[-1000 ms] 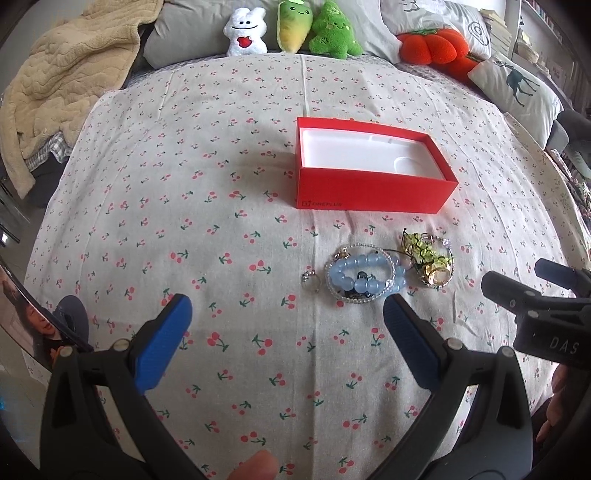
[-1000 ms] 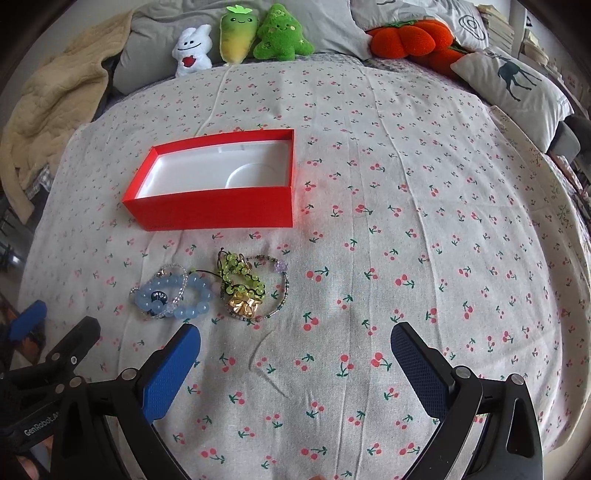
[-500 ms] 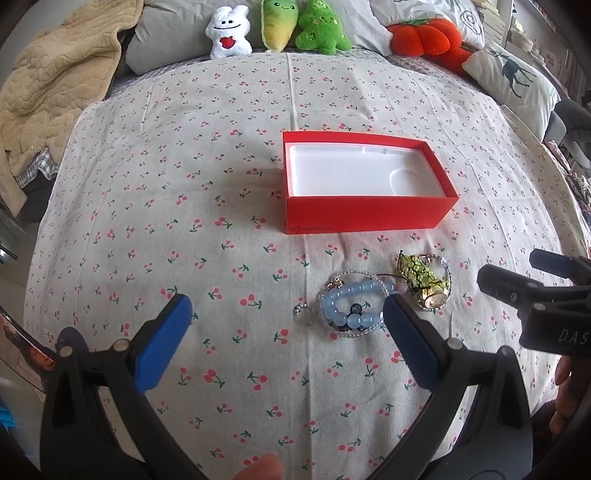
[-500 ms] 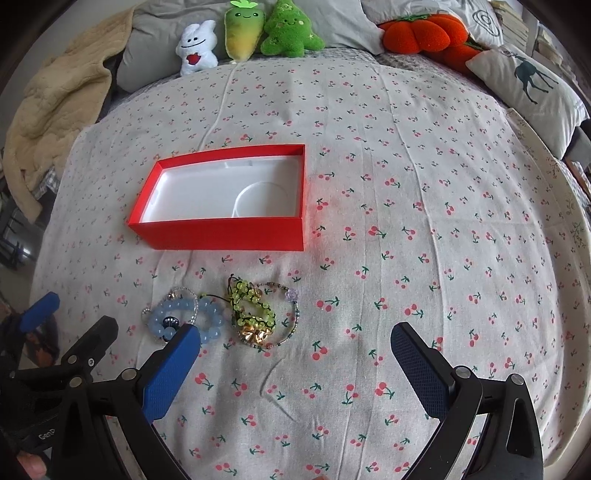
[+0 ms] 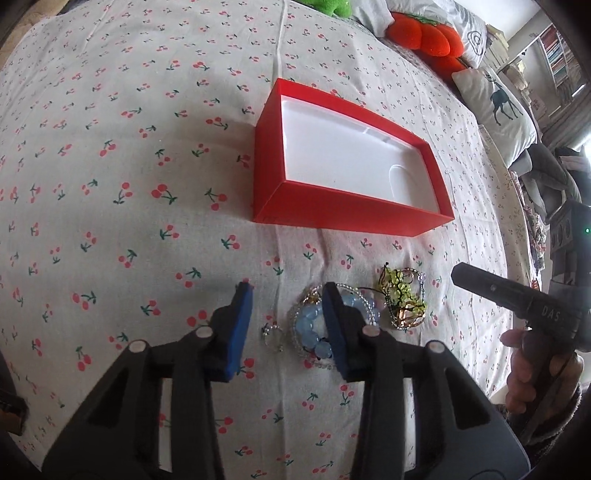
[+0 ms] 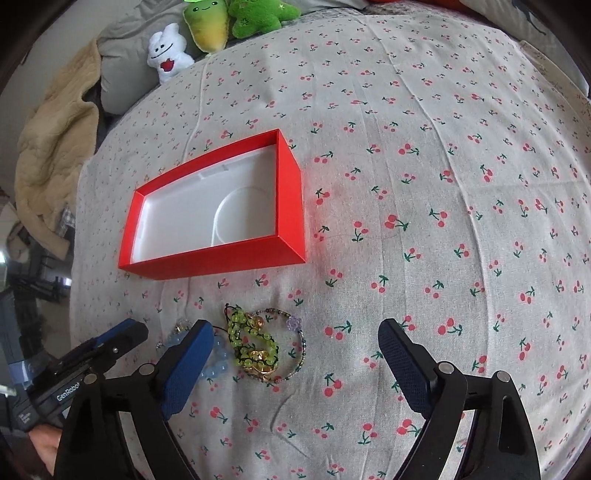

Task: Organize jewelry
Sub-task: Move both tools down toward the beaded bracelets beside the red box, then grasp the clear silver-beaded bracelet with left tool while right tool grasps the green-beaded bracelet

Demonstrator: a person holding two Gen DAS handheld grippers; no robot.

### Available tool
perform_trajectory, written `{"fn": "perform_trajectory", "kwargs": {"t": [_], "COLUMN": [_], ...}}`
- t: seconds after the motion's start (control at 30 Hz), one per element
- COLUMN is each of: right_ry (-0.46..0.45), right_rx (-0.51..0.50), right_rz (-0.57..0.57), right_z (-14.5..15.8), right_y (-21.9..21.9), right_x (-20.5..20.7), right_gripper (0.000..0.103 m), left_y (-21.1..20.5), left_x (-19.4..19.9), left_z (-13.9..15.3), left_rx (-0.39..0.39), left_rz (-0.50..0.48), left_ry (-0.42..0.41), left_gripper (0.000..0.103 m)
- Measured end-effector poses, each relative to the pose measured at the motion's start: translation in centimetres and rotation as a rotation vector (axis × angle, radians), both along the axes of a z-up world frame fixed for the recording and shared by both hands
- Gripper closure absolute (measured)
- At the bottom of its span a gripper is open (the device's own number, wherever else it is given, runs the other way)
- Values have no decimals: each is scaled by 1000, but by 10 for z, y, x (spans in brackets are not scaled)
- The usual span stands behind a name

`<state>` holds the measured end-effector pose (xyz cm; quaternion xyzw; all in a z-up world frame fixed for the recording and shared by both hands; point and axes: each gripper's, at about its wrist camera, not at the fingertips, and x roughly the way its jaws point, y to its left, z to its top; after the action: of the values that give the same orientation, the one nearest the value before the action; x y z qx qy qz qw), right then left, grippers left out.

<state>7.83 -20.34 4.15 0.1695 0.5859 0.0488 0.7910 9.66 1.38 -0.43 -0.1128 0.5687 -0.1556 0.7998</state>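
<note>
- Left wrist view, nearest: the left tongs (image 5: 286, 325) have just been closing and now stand part-way open, angled down over the bed (image 5: 110, 221), with a small ring (image 5: 272, 334) lying on the cloth between the blue pads; the pads do not press on it.
- Their right-hand pad overlaps the pale blue bead bracelet (image 5: 310, 326); whether it touches the beads cannot be told from this angle.
- Just right of that bracelet lies a tangle of green-bead and gold jewelry (image 5: 402, 301).
- Right wrist view: the right tongs (image 6: 295, 356) have just been narrowing a little yet remain wide apart, gripping nothing; the green-and-gold jewelry (image 6: 255, 345) sits between the pads, nearer the left one.
- A hand (image 5: 532, 369) holds the right tool at the picture's edge.
- Farther on, the red box (image 5: 354, 218) with its white lining sits open on the cherry-print sheet, apart from the jewelry.
- Farthest, plush toys (image 6: 207, 26) line the head of the bed.
</note>
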Motion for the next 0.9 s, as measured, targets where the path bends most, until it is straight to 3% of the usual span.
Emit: {"fn": "perform_trajectory", "kwargs": {"t": [0.07, 0.1, 0.17, 0.33, 0.6, 0.9], "right_ry": [25, 39, 68, 88, 90, 53], "right_rx": [13, 21, 39, 31, 53, -160], "right_rz": [7, 5, 10, 23, 52, 155], "right_z": [-9, -14, -24, -36, -36, -41], "right_y": [-1, -2, -3, -4, 0, 35], "right_x": [5, 7, 10, 13, 12, 10], "right_gripper": [35, 40, 60, 81, 85, 90], "left_y": [-3, -5, -8, -16, -21, -42], "left_x": [3, 5, 7, 14, 22, 19], "left_z": [-5, -8, -13, -25, -23, -28], "left_rx": [-7, -9, -17, -37, -28, 80], "left_rz": [-21, -36, -62, -112, -150, -252], "left_ry": [19, 28, 48, 95, 101, 83], "left_gripper": [80, 86, 90, 90, 90, 90]}}
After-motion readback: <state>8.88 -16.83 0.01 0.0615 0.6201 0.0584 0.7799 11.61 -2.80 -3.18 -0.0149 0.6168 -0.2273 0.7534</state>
